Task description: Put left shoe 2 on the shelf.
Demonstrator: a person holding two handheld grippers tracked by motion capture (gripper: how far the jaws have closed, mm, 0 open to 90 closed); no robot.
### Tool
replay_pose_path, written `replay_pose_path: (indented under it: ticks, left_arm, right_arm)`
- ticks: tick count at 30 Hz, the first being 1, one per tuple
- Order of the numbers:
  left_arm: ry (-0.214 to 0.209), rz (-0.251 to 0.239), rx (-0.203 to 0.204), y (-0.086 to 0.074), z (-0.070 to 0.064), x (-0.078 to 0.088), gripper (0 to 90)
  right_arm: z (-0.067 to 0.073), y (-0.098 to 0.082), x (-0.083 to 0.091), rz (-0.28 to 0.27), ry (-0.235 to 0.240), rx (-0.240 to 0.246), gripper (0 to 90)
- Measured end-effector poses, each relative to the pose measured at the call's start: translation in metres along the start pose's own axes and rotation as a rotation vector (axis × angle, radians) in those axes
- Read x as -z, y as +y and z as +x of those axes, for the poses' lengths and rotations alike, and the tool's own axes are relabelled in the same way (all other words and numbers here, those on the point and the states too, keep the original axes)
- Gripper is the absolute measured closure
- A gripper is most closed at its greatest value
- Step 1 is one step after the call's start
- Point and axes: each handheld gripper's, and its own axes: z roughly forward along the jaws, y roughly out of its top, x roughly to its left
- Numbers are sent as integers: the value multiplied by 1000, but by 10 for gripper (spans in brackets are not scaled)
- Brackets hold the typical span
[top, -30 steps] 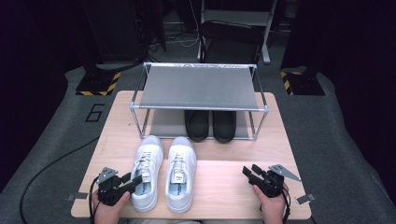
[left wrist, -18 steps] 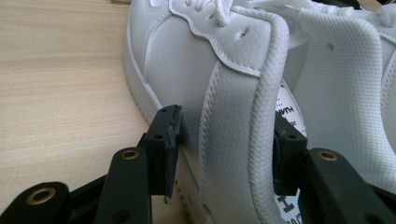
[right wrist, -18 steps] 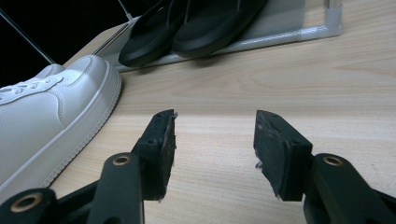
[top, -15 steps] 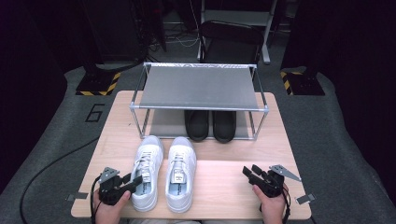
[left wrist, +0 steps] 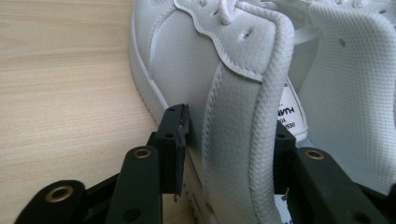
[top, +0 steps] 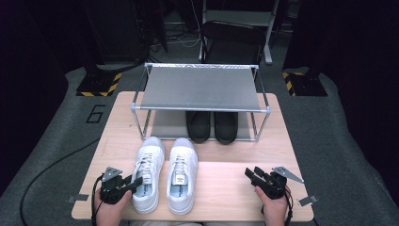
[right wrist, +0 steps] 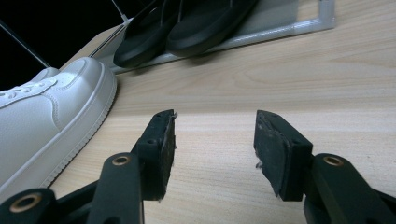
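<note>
My left gripper (left wrist: 224, 154) has just been closing, its jaws now pinching the left white sneaker's (top: 147, 172) heel collar. Grip looks made, so lifting is next. My right gripper (right wrist: 215, 149) is spread wide, holding nothing.

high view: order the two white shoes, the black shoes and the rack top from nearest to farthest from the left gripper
1. Left white shoe, its heel side wall between the left gripper jaws, which have just been closing.
2. Right white shoe, beside it toward the table's middle.
3. Black shoes, on the rack's lower level.
4. Rack top, above them at the back.
</note>
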Motion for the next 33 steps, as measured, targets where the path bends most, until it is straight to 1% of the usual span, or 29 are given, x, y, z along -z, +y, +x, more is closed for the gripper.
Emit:
replay_pose_path:
  ticks: [2, 4, 6, 7, 8, 9, 10, 11, 12, 14, 16, 19, 20, 22, 24, 26, 28, 29, 31, 33]
  left_arm:
    - [-6, 7, 3, 0, 1, 1, 630]
    - [9, 0, -19, 0, -1, 2, 655]
    - [44, 0, -53, 0, -5, 4, 694]
    - [72, 0, -79, 0, -7, 5, 719]
    - [105, -18, -92, -1, -8, 5, 746]
    - [98, -14, -87, -1, -6, 6, 768]
    - [84, -20, -64, -1, -3, 6, 776]
    - [89, -33, -55, -2, -2, 6, 786]
    - [79, -15, -53, -1, 0, 7, 792]
    - [85, -9, -61, 0, -1, 7, 792]
    - [83, 23, -58, 3, -2, 6, 778]
    - [95, 26, -64, 3, -3, 6, 772]
    - [96, 20, -57, 3, -3, 6, 771]
    - [76, 42, -34, 4, 1, 5, 753]
    - [64, 53, -25, 4, 2, 5, 745]
    - [65, 51, -27, 4, 2, 5, 745]
    - [78, 48, -32, 4, 1, 4, 748]
    - [78, 56, -30, 5, 0, 4, 750]
    - [91, 42, -37, 4, -1, 4, 761]
    - [91, 29, -30, 2, 0, 5, 775]
  right_arm:
    - [0, 0, 1, -2, -4, -4, 482]
    - [-1, 0, 1, -3, -5, -9, 482]
    - [-2, 0, 0, -3, -4, -11, 482]
    - [-2, -1, 1, 0, -8, -17, 482]
    - [-2, -1, 0, 2, -8, -16, 482]
    - [-2, -1, 0, 3, -9, -15, 482]
    - [-2, -1, 0, 3, -8, -20, 482]
    - [-2, -1, 1, 2, -7, -20, 482]
    - [-3, -1, 1, -1, -8, -16, 481]
    - [-3, -1, 0, 2, -9, -28, 481]
    - [-3, -1, 0, 1, -3, -30, 481]
    - [-3, -2, -1, 2, -3, -30, 481]
    - [-2, -2, -1, 3, -3, -30, 481]
    - [-2, -2, -1, 2, -2, -30, 481]
    - [-2, -2, -1, 2, -2, -31, 481]
    - [-2, -2, -2, 4, -2, -31, 481]
    - [-2, -2, -2, 3, -3, -31, 481]
    - [-2, -2, -2, 7, -6, -35, 481]
    - [-3, -2, -2, 5, 0, -35, 481]
    - [-3, -2, -2, 5, 0, -38, 481]
